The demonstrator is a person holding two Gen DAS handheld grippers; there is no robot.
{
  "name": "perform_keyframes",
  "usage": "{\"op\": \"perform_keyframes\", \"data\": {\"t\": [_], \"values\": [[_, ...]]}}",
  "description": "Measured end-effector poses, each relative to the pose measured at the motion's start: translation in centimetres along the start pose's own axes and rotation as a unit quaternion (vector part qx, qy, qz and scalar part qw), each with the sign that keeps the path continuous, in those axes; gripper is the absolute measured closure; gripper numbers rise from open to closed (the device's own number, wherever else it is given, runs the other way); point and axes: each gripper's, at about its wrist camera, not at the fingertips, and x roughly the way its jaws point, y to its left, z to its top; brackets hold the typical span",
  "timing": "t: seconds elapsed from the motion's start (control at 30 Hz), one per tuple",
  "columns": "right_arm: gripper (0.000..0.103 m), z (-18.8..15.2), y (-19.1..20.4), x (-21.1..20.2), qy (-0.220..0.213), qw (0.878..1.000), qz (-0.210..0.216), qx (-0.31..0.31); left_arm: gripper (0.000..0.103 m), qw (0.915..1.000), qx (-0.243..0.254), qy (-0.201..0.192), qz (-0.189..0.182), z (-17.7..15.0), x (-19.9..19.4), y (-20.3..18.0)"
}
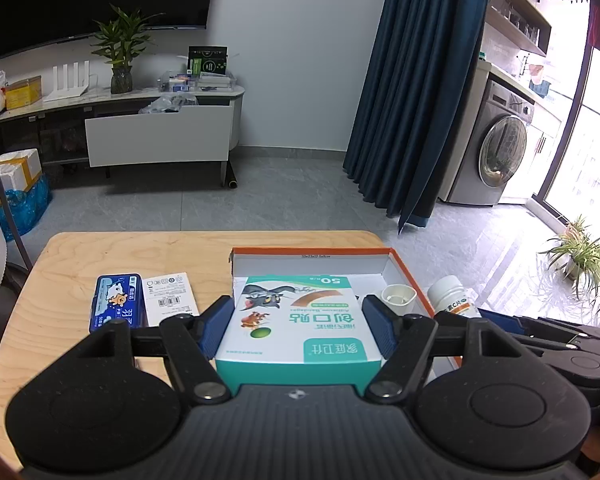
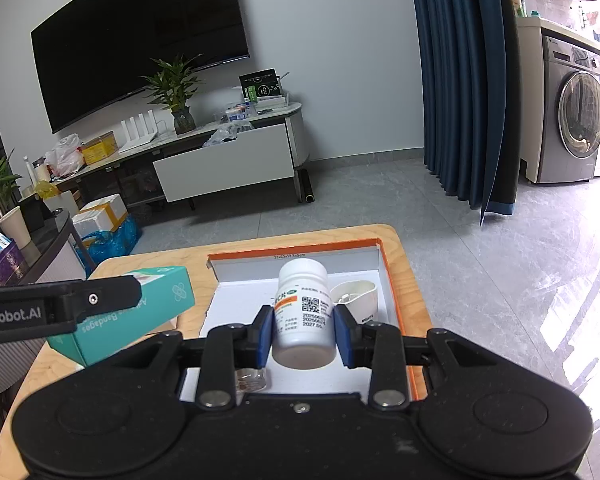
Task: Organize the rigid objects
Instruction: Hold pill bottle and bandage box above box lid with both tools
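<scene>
Both hands loaded over the orange-rimmed white cardboard tray (image 2: 392, 280)

My left gripper (image 1: 298, 320) fingers clamped the light, crushable teal-and-white cardboard bandage box (image 1: 296, 316) by its sides; my right gripper (image 2: 303, 332) fingers pinched the smooth, stiff white plastic pill bottle (image 2: 303, 312), near the tabletop's (image 1: 100, 252) right edge.

Teal bandage box (image 1: 298, 328) held; white pill bottle (image 2: 303, 312) held tilted.

Daylight floods in from my right, glaring off the floor (image 1: 512, 264); edges bow, corners perhaps slightly blurred.
</scene>
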Motion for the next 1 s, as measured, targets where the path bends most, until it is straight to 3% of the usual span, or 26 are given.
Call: {"op": "perform_keyframes", "data": {"t": [1.0], "values": [[0.063,-0.19,-0.08,0.37,0.001,1.000,-0.001,0.002,0.031,1.0000,0.002,0.001,0.001,-0.05,0.34,-0.20]]}}
